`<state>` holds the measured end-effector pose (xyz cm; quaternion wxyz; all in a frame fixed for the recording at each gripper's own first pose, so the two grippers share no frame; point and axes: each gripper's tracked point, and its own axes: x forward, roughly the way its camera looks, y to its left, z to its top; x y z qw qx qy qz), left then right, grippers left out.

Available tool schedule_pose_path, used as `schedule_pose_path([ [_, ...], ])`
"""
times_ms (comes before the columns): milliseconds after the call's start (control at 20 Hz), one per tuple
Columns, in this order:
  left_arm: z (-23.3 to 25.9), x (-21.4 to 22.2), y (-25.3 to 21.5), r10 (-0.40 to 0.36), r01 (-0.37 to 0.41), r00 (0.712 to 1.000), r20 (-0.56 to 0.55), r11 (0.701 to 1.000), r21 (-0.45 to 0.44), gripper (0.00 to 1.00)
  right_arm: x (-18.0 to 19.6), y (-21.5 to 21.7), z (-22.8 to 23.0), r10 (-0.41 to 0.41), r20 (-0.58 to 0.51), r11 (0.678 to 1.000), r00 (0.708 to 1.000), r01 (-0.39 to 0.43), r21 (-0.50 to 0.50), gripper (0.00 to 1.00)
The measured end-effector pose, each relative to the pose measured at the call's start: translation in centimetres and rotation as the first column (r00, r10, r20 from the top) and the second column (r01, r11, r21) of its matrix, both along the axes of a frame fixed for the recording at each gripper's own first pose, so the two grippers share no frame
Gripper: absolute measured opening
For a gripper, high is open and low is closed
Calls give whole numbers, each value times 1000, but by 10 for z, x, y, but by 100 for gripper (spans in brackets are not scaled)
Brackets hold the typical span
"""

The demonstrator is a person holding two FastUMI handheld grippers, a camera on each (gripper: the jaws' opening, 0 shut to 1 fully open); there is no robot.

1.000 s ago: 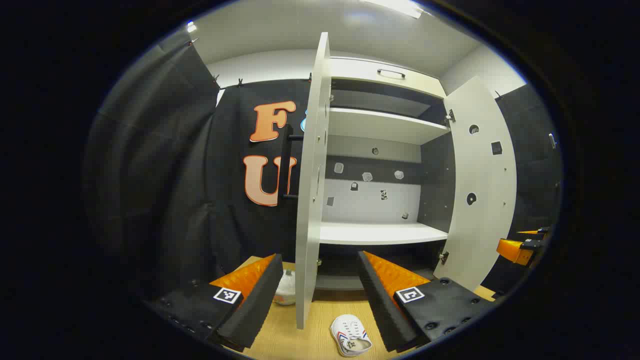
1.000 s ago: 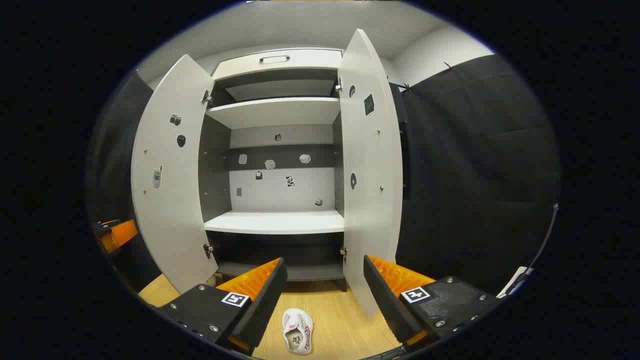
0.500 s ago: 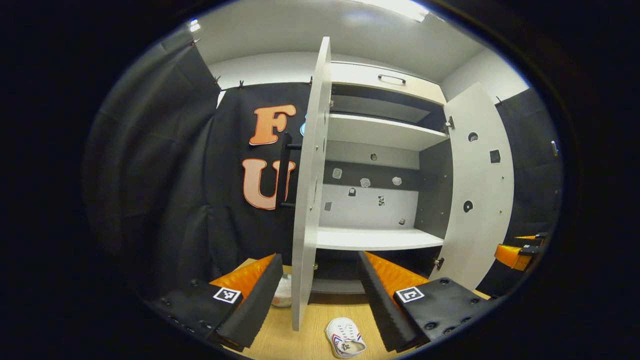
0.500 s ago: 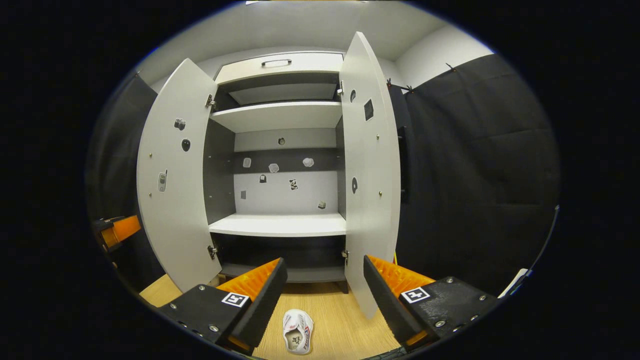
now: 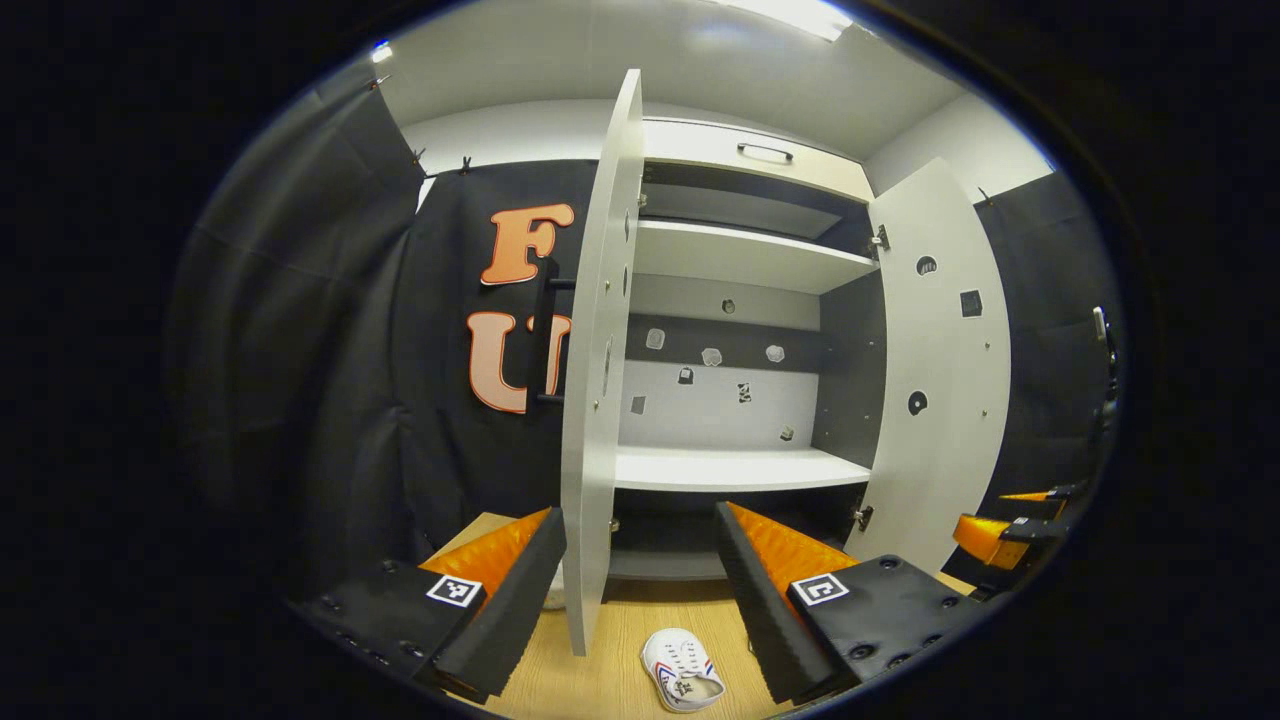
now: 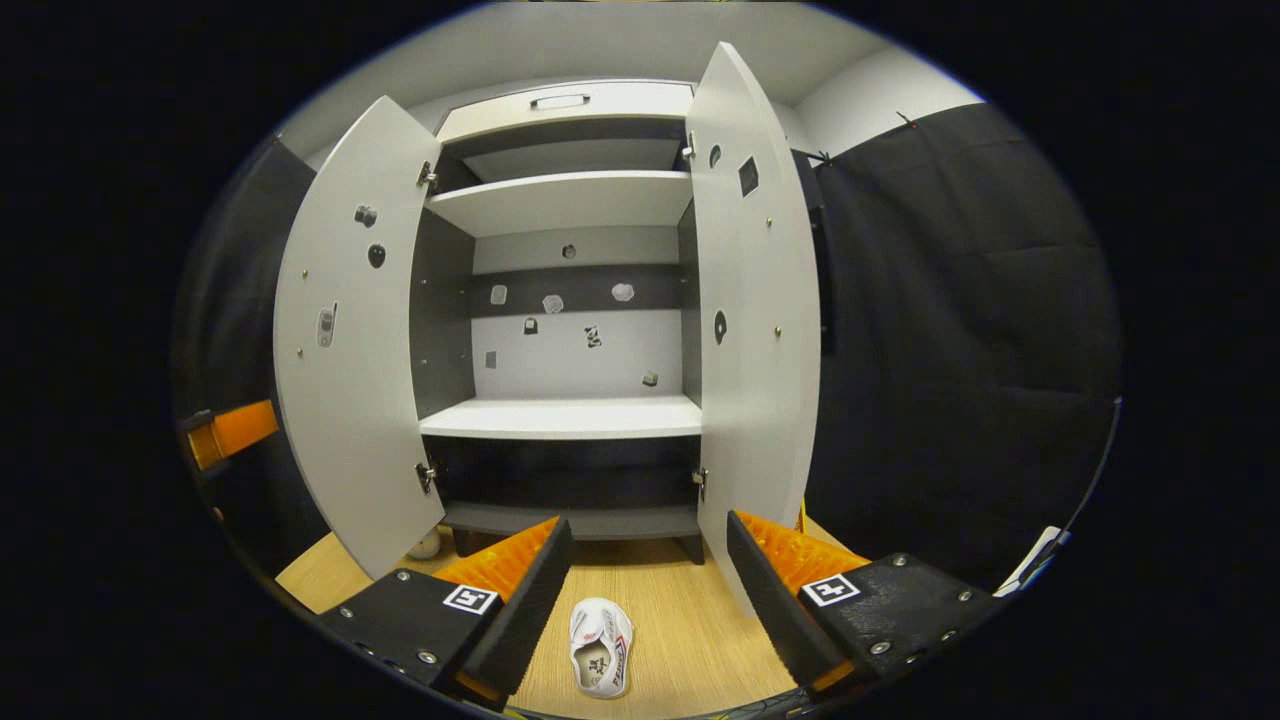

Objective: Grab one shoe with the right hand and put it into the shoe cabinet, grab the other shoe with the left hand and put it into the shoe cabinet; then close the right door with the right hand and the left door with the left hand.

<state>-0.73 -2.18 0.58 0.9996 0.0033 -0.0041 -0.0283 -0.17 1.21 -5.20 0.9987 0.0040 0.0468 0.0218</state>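
Note:
A white shoe (image 6: pixel 600 648) with red and blue stripes lies on the wooden floor in front of the open shoe cabinet (image 6: pixel 565 418). It sits low between the fingers of my right gripper (image 6: pixel 645 600), which is open and empty above it. The same shoe (image 5: pixel 682 670) lies just right of the left door's edge (image 5: pixel 595 400), below my open, empty left gripper (image 5: pixel 640 590). A second white shoe (image 6: pixel 428 545) peeks out behind the left door (image 6: pixel 350 350), mostly hidden. The right door (image 6: pixel 755 330) stands wide open.
The cabinet has a white middle shelf (image 5: pixel 735 467), an upper shelf (image 5: pixel 745 255) and a dark bottom compartment (image 6: pixel 570 490). Black cloth hangs on both sides. The other gripper's orange part shows at the right edge (image 5: pixel 1000 530) and at the left edge (image 6: pixel 225 435).
The right gripper view has tipped down a little, so the cabinet sits higher and more floor and shoe show. The left gripper view has swung slightly right. Both grippers stay open.

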Motion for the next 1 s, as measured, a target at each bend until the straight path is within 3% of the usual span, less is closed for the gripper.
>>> schedule_pose_path([
  [150, -3, -1, 4, 3, -3, 1000, -7, 1000, 0, 94, 6, 10, -31, 15, -56, 1000, 998, -15, 7, 95],
  [500, -7, -7, 23, 34, -34, 999, -14, 999, 9, 96, 29, 28, -114, 49, -203, 999, 978, -52, -8, 95],
  [850, -4, -12, 45, 78, -78, 997, -9, 997, 13, 97, 59, 39, -214, 61, -372, 996, 926, -82, -42, 95],
  [1000, -4, -15, 56, 98, -98, 995, -11, 995, 18, 96, 72, 40, -245, 51, -434, 998, 899, -58, -2, 95],
])
